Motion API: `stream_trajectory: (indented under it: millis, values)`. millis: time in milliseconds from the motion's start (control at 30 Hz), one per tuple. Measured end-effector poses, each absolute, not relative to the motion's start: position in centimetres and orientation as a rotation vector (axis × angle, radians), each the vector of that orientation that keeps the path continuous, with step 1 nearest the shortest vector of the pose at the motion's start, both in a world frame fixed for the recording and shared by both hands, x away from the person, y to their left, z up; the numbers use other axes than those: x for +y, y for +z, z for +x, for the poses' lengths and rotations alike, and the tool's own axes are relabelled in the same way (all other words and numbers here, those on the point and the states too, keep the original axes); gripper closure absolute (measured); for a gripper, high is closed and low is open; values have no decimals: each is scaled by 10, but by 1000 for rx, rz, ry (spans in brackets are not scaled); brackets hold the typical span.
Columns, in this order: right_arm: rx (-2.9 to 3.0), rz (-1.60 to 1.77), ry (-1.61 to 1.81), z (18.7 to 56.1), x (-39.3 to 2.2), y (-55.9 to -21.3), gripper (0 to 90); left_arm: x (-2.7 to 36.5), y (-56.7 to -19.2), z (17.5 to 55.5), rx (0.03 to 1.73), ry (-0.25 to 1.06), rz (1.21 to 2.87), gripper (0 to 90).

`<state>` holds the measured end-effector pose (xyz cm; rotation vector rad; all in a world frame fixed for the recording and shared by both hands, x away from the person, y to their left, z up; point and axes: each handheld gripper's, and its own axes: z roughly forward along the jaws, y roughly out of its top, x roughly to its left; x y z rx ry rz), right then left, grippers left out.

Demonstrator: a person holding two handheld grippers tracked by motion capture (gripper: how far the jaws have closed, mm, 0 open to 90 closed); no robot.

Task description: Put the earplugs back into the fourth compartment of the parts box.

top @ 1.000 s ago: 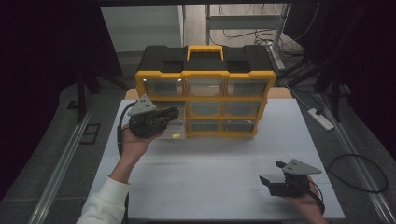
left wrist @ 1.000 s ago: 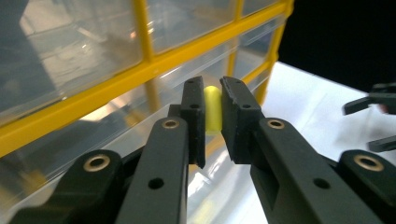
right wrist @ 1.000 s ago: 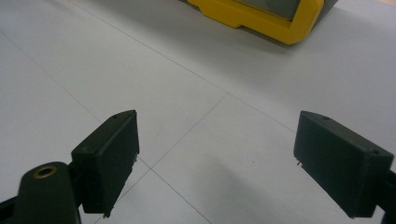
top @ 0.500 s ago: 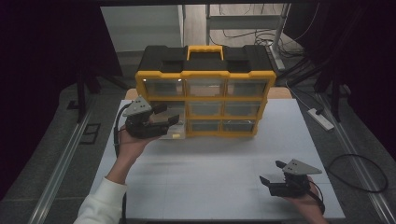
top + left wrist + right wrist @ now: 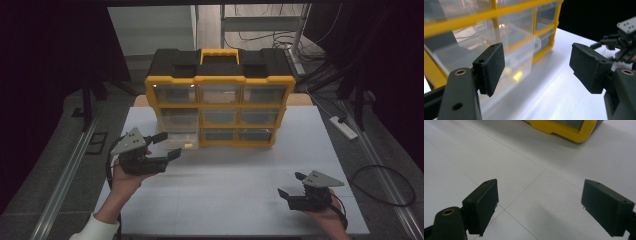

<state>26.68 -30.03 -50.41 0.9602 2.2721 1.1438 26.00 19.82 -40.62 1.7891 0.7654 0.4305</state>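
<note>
A: Where is the drawer (image 5: 176, 134) sitting?

B: It is the clear one at the lower left of the yellow and black organizer (image 5: 218, 102), pulled partway out of its slot toward the person. From the left gripper view, a small yellow piece (image 5: 517, 76) lies inside it near the front wall.

A: And the left tongs (image 5: 165, 146)?

B: Just in front of the organizer's lower left corner, level with the pulled-out drawer and a little to the side of it. The jaws have just been opening; they stand well apart with nothing between them. One tip lies close to the drawer's front edge, but I cannot tell whether it touches.

A: The right tongs (image 5: 291, 184)?

B: Well away from the organizer, near the front right of the white tabletop (image 5: 235, 175). They point toward the left, jaws spread wide and holding nothing. In the right gripper view, bare tabletop shows between the black pads (image 5: 482, 202), with the organizer's yellow base at the top edge.

A: How does the organizer itself stand?

B: Upright at the back of the tabletop, three rows of clear drawers, yellow carry handle (image 5: 219, 53) on top. The other drawers sit flush in the frame
</note>
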Motion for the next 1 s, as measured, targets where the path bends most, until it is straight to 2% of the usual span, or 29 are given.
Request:
stream_trajectory:
  millis: [233, 567, 1000]
  values:
    - [2268, 962, 1149, 266, -301, -504, 150, 194, -442, 244, 769, 395, 1828, 277]
    - [2262, 949, 1164, 265, -301, -503, 150, 190, -486, 243, 841, 338, 1917, 265]
    - [2261, 928, 1179, 264, -302, -501, 150, 184, -504, 244, 853, 337, 1984, 260]
